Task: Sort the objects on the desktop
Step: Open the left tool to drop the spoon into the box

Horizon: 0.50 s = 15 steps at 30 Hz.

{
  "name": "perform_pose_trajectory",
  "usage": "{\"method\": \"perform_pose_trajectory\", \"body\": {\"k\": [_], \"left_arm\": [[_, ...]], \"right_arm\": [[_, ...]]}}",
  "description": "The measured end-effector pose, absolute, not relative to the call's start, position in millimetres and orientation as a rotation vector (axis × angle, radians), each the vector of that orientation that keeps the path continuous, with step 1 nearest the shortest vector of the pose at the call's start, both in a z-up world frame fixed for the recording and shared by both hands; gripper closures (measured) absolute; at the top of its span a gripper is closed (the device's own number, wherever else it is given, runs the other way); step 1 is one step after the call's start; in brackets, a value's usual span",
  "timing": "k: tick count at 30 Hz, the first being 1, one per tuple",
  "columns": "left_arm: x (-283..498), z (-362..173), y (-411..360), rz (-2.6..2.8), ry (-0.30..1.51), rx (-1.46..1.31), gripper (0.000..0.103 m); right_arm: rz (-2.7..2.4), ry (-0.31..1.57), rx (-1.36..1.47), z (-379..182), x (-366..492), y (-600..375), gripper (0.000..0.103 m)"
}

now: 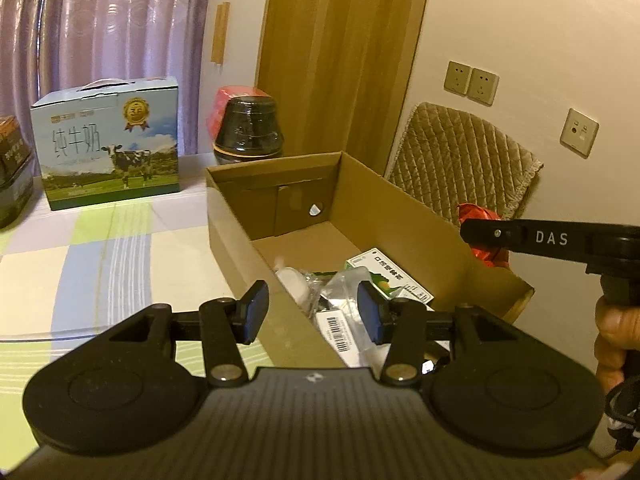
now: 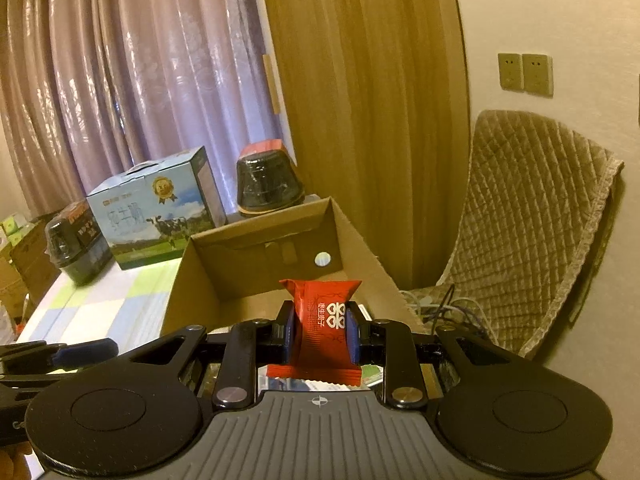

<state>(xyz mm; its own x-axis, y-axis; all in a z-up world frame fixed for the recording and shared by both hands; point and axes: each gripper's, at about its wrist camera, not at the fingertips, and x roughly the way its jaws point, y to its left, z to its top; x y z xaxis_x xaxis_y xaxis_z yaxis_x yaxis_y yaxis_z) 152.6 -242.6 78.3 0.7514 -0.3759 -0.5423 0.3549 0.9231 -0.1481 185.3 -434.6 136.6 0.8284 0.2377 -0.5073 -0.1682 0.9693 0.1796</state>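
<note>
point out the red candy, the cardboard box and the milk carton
red candy (image 2: 325, 322), right wrist view, middle of the wrapper between the gripper pads
cardboard box (image 1: 394, 216), left wrist view, inner right wall
milk carton (image 1: 108, 140), left wrist view, front face

We saw a milk carton box with a cow picture standing on the checked desk, a black shrink-wrapped jar near it, purple curtains behind, a wooden door, wall sockets, and a quilted chair cushion.
</note>
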Motion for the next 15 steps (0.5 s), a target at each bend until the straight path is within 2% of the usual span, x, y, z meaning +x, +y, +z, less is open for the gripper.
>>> {"method": "perform_pose_trajectory", "body": {"k": [8, 9, 11, 13, 15], "left_arm": [[147.9, 76.4, -234.5, -0.388, 0.608, -0.043, 0.060], [147.0, 76.4, -233.4, -0.385, 0.607, -0.045, 0.057], [144.6, 76.7, -231.4, -0.384, 0.607, -0.051, 0.050], [142.3, 77.3, -230.3, -0.382, 0.606, -0.053, 0.046], [139.6, 78.4, -228.7, -0.382, 0.608, -0.056, 0.042]], "right_arm": [[0.242, 0.558, 0.142, 140.1, 190.9, -424.2, 0.080], [0.258, 0.568, 0.149, 139.8, 192.5, -423.5, 0.077], [0.262, 0.574, 0.166, 139.8, 193.3, -423.4, 0.053], [0.241, 0.552, 0.175, 141.6, 190.4, -425.1, 0.048], [0.227, 0.550, 0.191, 142.9, 187.9, -428.8, 0.047]]}}
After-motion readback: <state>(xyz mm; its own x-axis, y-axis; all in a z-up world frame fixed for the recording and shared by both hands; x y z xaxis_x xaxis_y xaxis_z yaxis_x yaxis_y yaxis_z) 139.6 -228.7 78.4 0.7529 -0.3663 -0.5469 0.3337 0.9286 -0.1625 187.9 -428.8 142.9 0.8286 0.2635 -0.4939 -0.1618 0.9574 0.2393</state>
